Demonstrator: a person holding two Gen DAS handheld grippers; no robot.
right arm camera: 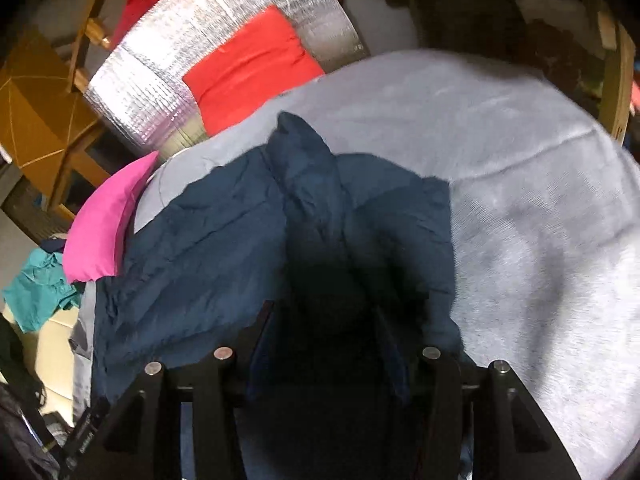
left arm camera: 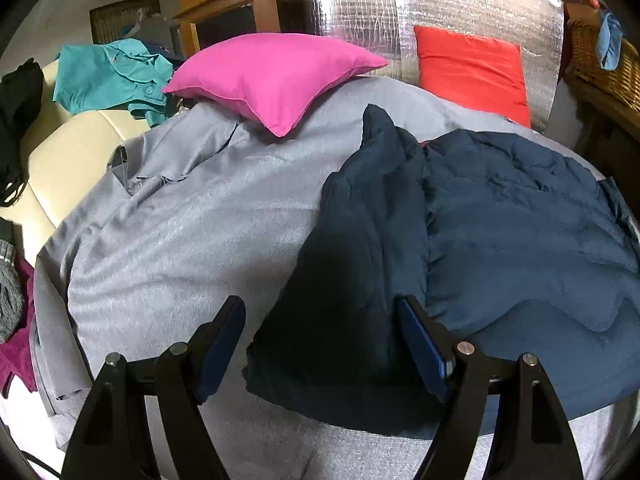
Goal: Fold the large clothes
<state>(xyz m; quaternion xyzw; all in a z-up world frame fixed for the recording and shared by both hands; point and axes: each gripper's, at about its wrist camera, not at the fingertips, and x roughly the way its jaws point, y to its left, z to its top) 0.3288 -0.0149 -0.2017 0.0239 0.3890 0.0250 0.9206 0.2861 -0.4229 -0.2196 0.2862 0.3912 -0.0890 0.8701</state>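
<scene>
grey bedcover (left arm camera: 192,240) under navy jacket (left arm camera: 520,220)

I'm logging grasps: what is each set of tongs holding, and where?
Left tongs: open over the navy jacket, holding nothing. Right tongs: jacket fabric between them, grip unclear.

Right tool's (right arm camera: 320,320) tips perhaps buried in dark, blurred navy jacket (right arm camera: 224,240) folds.

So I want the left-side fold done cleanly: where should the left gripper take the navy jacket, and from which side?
Probably the lower corner of the folded-over flap of the navy jacket. That dark panel lies between the open fingers of the left gripper, its edge raised and free above the grey cover. Come in low from the near side.
</scene>
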